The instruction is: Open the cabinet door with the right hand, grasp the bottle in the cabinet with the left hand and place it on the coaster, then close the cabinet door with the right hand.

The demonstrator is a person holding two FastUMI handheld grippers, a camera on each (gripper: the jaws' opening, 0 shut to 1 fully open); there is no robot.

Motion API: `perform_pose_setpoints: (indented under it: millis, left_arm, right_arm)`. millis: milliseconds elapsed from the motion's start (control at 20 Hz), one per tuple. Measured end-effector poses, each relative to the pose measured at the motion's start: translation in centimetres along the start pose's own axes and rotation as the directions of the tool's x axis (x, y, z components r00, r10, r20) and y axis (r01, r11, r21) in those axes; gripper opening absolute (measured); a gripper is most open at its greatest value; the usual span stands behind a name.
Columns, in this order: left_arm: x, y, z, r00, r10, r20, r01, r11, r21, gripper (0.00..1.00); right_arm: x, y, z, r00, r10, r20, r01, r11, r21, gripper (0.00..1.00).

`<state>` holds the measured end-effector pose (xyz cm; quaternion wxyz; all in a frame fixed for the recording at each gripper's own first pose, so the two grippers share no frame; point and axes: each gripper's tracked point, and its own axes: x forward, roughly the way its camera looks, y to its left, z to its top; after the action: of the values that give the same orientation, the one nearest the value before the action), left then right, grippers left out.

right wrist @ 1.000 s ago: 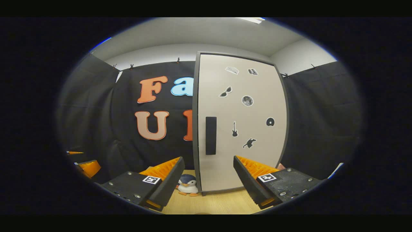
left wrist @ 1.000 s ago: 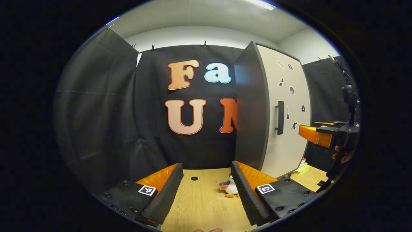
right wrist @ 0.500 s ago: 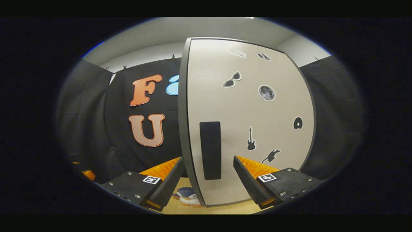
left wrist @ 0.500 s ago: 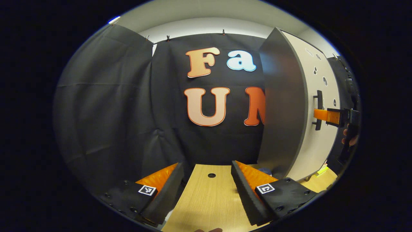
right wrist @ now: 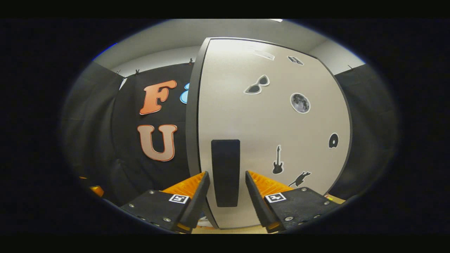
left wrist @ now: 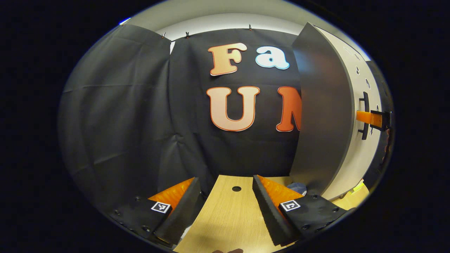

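The cabinet's pale door (right wrist: 274,133) stands closed, with small stickers on it and a dark vertical handle (right wrist: 225,172). My right gripper (right wrist: 226,172) straddles that handle, its fingers drawn in close on both sides; a thin gap still shows at the right finger, so it counts as open. In the left gripper view the same handle (left wrist: 365,116) juts from the door's front at the far right, and the right gripper (left wrist: 362,117) reaches across it. My left gripper (left wrist: 225,180) hovers open over the wooden table (left wrist: 228,218), left of the cabinet's dark side wall (left wrist: 316,105), holding nothing.
A round cable hole (left wrist: 236,188) is in the table ahead of the left gripper. A small penguin toy (left wrist: 297,188) lies at the cabinet's base, half hidden by my right finger. Yellow books (left wrist: 358,186) lie by the cabinet's front corner.
The right gripper moved in to the door handle and its fingers narrowed around it. The left gripper swung left and slightly forward, so the cabinet slid toward the right edge of its view.
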<state>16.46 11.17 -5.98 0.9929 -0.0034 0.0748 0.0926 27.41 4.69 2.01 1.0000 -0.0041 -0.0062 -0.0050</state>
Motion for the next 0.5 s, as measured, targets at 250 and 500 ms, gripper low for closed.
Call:
perform_pose_setpoints:
  millis: [250, 500]
  left_arm:
    - [-0.5, 1.1, -0.4, 1.0, -0.001, -0.004, 0.001, 1.0, 0.004, 0.97]
    - [-1.9, 2.8, -0.2, 1.0, -0.006, 0.007, 0.006, 1.0, 0.022, 0.98]
  right_arm:
    - [-0.2, 0.2, -0.5, 0.999, -0.004, -0.038, 0.005, 0.999, 0.037, 0.34]
    - [-1.2, 0.0, -0.6, 0.998, -0.025, -0.057, 0.028, 0.998, 0.058, 0.29]
